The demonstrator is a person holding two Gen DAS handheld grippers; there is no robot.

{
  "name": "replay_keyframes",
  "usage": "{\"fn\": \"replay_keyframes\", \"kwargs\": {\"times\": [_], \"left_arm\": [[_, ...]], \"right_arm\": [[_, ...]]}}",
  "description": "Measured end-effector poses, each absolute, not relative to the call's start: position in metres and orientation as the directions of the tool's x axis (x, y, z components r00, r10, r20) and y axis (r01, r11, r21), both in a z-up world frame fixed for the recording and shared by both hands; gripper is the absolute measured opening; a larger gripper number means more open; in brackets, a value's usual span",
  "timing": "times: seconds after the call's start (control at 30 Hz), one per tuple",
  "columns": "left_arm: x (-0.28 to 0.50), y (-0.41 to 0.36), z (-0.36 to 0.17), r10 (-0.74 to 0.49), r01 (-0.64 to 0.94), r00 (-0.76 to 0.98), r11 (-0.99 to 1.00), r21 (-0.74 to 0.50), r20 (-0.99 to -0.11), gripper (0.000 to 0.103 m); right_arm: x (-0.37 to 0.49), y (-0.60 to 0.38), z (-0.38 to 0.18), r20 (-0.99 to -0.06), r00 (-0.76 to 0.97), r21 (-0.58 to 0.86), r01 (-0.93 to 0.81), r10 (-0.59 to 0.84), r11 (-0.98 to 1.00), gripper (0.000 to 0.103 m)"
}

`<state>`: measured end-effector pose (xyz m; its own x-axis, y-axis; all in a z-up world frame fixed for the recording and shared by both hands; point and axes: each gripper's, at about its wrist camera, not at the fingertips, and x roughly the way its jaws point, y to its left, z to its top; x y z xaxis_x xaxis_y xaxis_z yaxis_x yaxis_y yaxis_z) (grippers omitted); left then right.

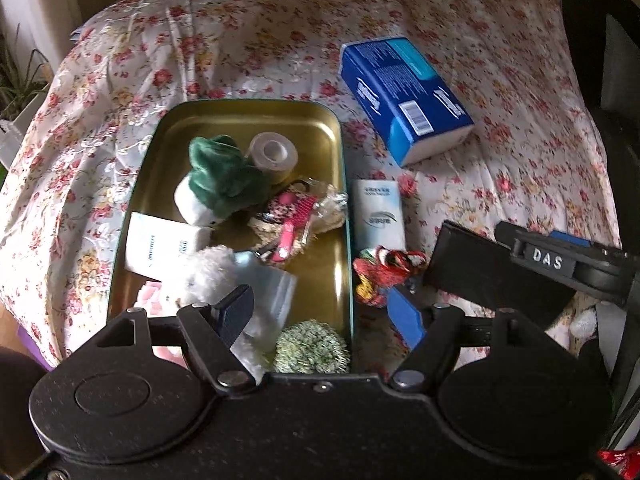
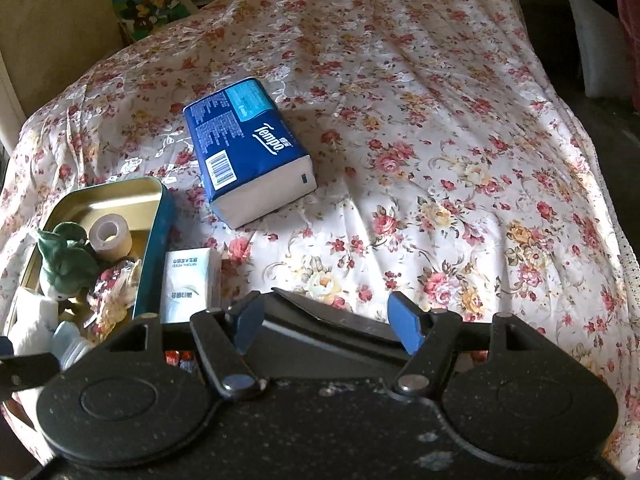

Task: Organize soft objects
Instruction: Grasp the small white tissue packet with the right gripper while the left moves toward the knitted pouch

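Gold-lined metal, teal on the outside, makes up the shallow rectangular tin tray (image 1: 248,114) lying on the floral bedspread (image 1: 500,80). Inside it sit a green-and-white plush toy (image 1: 218,178), a roll of clear tape (image 1: 274,152) just behind it, a pink comb in a crinkly wrapper (image 1: 296,216), a small white tissue packet (image 1: 160,246), a white fluffy soft toy (image 1: 210,274) and a spiky green ball (image 1: 312,348) at the near edge.

Just outside the tray's right wall rests a white pocket tissue pack (image 1: 378,214), and touching its near end lies a red multicoloured knotted rope toy (image 1: 384,270). Farther back, well apart from the tray, a blue soft pack of tissues (image 2: 250,146) lies on the bedspread.

The left gripper (image 1: 324,318) hovers over the tray's near end, its blue fingers wide apart and empty. The right gripper (image 2: 326,322) is also spread open, holding nothing, with a flat black piece lying between its fingers; it sits to the right of the tray, near the rope toy
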<state>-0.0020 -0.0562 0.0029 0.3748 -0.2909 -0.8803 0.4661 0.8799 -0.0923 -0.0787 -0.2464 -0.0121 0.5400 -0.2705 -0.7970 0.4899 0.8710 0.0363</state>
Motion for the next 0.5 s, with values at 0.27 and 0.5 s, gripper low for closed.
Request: {"fn": "replay_keyframes", "kwargs": {"times": [0.27,0.5], "left_arm": [[-0.039,-0.080,-0.015,-0.263,0.555,0.366,0.831,-0.017,-0.893,0.070],[-0.073,-0.092,-0.029,-0.277,0.619,0.319,0.785,-0.022,-0.906,0.070]], "right_arm": [[-0.075,-0.247,-0.012,-0.804,0.532,0.021,0.474,-0.267,0.880,0.068],[-0.057,-0.245,-0.009,-0.818,0.519,-0.007,0.421,-0.247,0.907,0.068]]}}
